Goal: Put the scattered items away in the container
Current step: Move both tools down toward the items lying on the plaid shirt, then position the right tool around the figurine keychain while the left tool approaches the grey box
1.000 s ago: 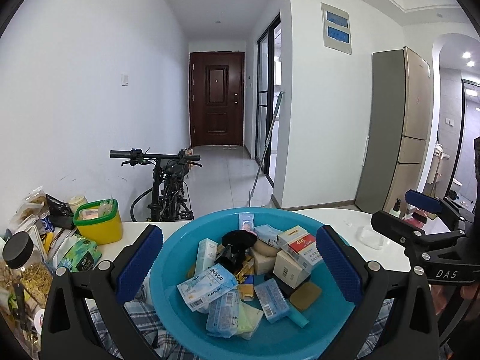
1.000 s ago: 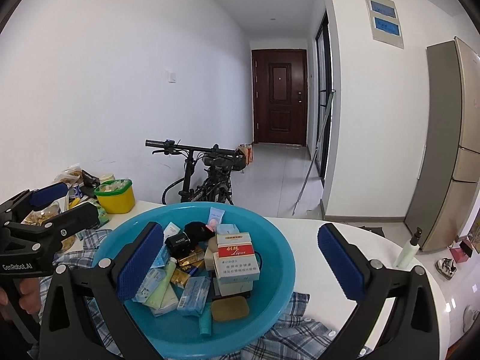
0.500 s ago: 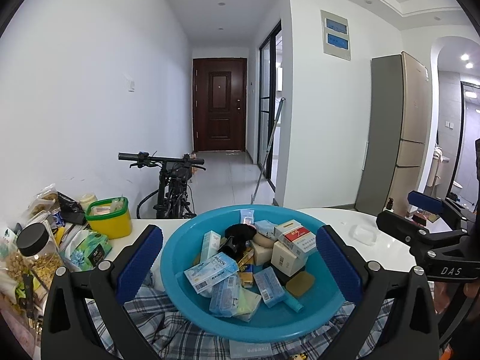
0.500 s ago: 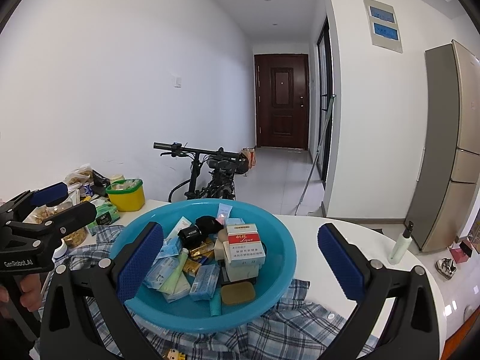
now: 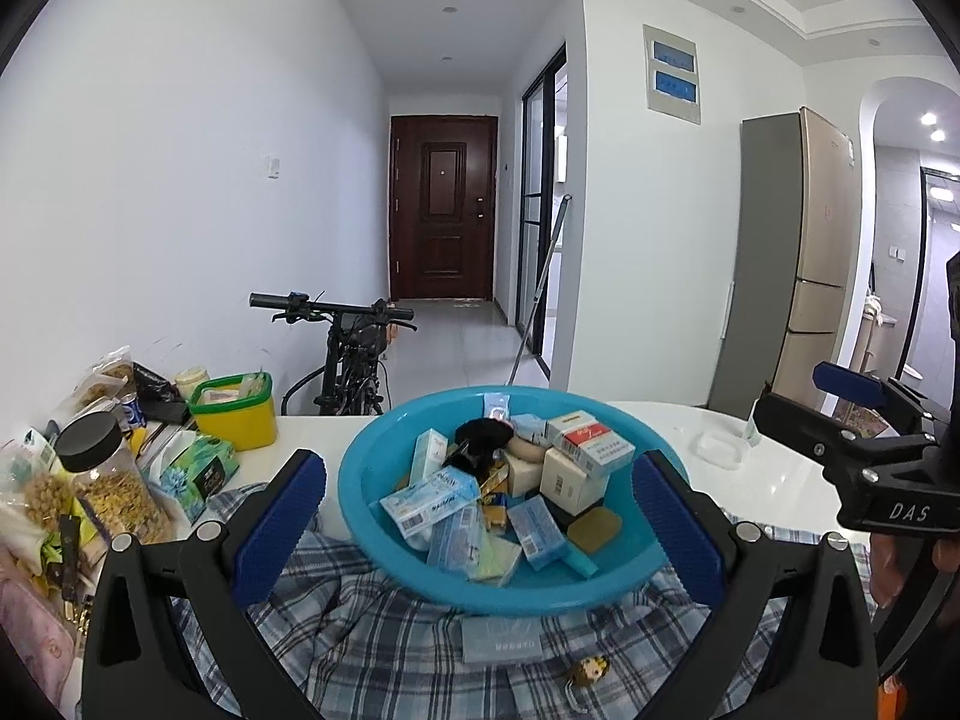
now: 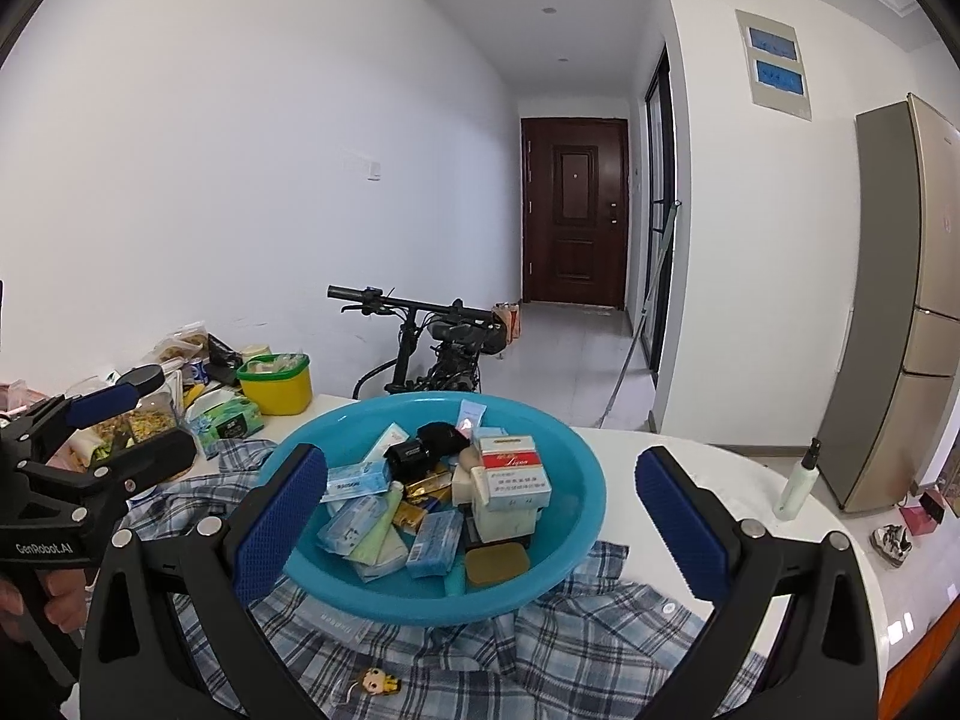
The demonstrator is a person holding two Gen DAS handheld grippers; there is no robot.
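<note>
A blue basin sits on a plaid shirt on the white table. It holds several small boxes, packets, a red-and-white carton and a black item. A small doll keychain lies on the shirt in front of the basin. My left gripper is open and empty, in front of the basin. My right gripper is open and empty too, beside it on the right.
At the left stand a yellow tub, a tissue pack, a black-lidded jar and snack bags. A spray bottle and a clear dish are at the right. A bicycle stands behind the table.
Both grippers have pulled back and up from the basin. More of the plaid shirt and the doll keychain have come into view. Both stay open.
</note>
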